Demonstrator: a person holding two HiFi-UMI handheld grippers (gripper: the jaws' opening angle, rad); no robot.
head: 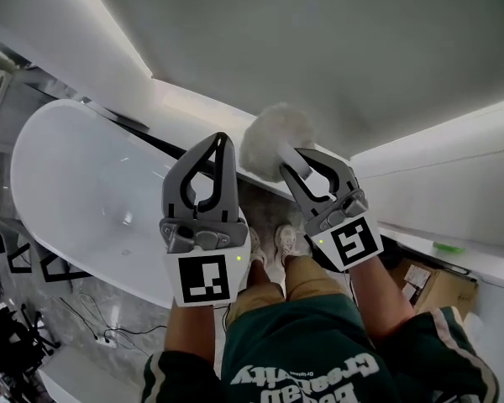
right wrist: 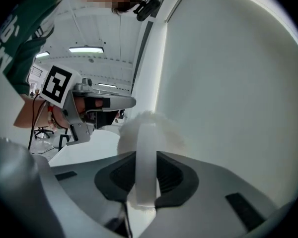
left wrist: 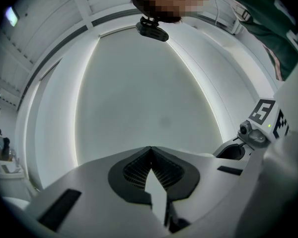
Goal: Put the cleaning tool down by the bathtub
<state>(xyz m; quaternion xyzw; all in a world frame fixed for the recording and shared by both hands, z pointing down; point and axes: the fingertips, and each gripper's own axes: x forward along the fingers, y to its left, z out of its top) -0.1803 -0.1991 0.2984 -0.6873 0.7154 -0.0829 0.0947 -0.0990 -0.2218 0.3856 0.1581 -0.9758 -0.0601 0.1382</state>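
Nearest to the person, the left gripper [head: 223,141] is pointing outward with its jaws closed tip to tip. Its own view [left wrist: 150,150] is showing nothing between them, so it is carrying nothing.

Just beside it, the right gripper [head: 291,161] is clamping the white handle [right wrist: 146,167] of the cleaning tool [head: 273,137]. In its own view [right wrist: 146,155] both pads are pressing on the handle from either side. The handle is running straight out along the line the jaws are pointing, and the fluffy head is sitting just past the jaw tips on the far side from the person.

Below the two grippers, the person's shoes [head: 290,242] are standing on a narrow strip of marbled floor [head: 265,198].

The bathtub [head: 76,175] is lying to the left of that strip, with its right-hand rim passing under the left gripper. Beyond the tool's head a white ledge [head: 202,107] is running along the far edge of the floor; I cannot tell whether the head is touching it.

The tool is therefore hanging in the right gripper, off the tub's right-hand rim and well above the floor. The left gripper is the nearer one to the tub, but the right one is holding the tool. The put-down is probably calling for the right hand to lower the tool, head first or laid flat, beside that rim and only then let go.
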